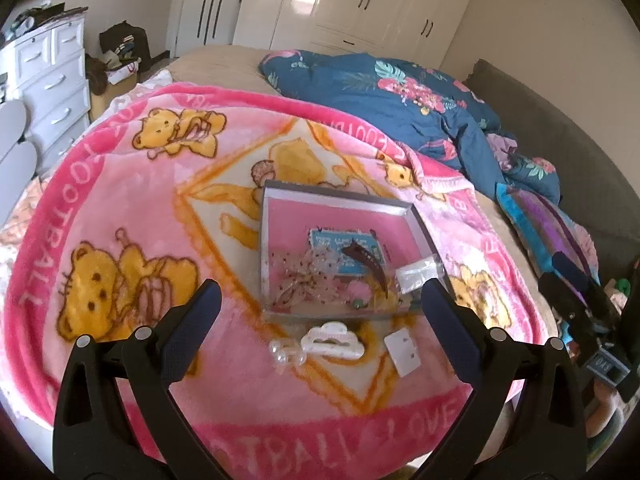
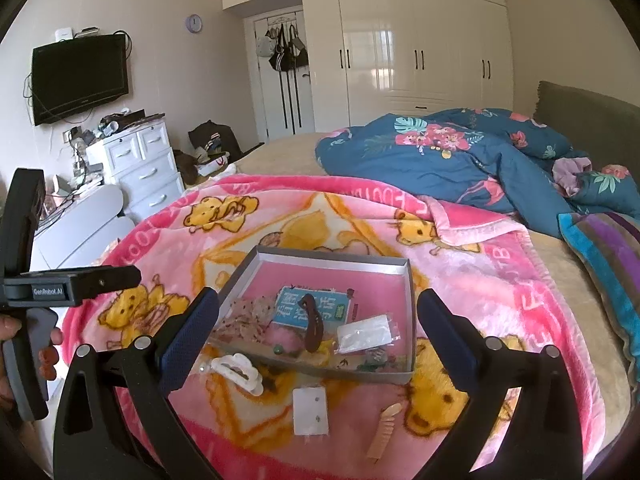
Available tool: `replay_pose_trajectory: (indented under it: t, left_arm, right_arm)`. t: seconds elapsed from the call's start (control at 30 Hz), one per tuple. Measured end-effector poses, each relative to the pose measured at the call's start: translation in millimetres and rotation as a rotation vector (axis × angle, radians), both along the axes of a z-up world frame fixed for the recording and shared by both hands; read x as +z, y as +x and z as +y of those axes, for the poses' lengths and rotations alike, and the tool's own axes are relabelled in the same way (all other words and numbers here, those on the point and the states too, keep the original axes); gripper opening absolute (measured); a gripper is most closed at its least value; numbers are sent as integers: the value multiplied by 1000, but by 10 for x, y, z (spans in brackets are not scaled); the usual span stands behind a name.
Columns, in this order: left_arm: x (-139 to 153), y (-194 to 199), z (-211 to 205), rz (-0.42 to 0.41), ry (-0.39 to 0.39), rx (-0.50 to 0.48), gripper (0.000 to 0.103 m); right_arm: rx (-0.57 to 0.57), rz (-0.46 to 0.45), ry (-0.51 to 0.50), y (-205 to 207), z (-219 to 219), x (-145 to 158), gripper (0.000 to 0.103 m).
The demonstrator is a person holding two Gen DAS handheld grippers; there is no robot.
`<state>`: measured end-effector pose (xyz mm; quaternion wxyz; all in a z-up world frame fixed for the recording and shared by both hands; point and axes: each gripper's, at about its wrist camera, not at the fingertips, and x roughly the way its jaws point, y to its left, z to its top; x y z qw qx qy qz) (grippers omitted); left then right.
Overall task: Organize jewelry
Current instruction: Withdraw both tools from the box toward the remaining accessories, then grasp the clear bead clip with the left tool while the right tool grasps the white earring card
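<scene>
Both claws, left [image 1: 320,312] and right [image 2: 318,320], are spread wide and empty above the blanket [image 1: 120,208], aimed at the tray [image 2: 409,316] collecting jewelry, while the white clip [image 2: 238,372], card [image 2: 310,412] and comb [image 2: 384,428] wait loose at its 6 o'clock edge.

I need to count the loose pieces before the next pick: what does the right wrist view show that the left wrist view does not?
Only the right wrist view: a peach comb on the blanket in front of the tray, and the wall TV.

Only the left wrist view: a clear bow clip lying plainly beside the white claw clip.

Both: the grey tray of jewelry, the white claw clip, the white earring card, and the pink bear blanket.
</scene>
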<state>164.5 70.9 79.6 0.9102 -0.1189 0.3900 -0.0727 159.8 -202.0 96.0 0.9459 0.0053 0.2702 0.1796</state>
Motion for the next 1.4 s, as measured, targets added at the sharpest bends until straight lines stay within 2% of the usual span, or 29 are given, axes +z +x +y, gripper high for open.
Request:
replay_pose_trajectory:
  t: [0.27,0.6,0.77,1.07,1.4]
  left_arm:
    - [-177,-121,55,19,26,13,93]
    - [-491,-239,4,46,142,30,93]
    - [-643,-268,-32,67,170,28,93]
    - [-879,-357,-88,113,153,18,93]
    - [-990,-502,-166,125,139,9,93]
  right_arm:
    - [13,7,-15,-107,24,-192,99]
    - [42,64,-35,-162,32,-478,99]
    - [49,99,-47,-183,40,-636,99]
    - [78,138,-71,-242,78,-829,99]
    - [116,182,-101,-374,163,-1021,99]
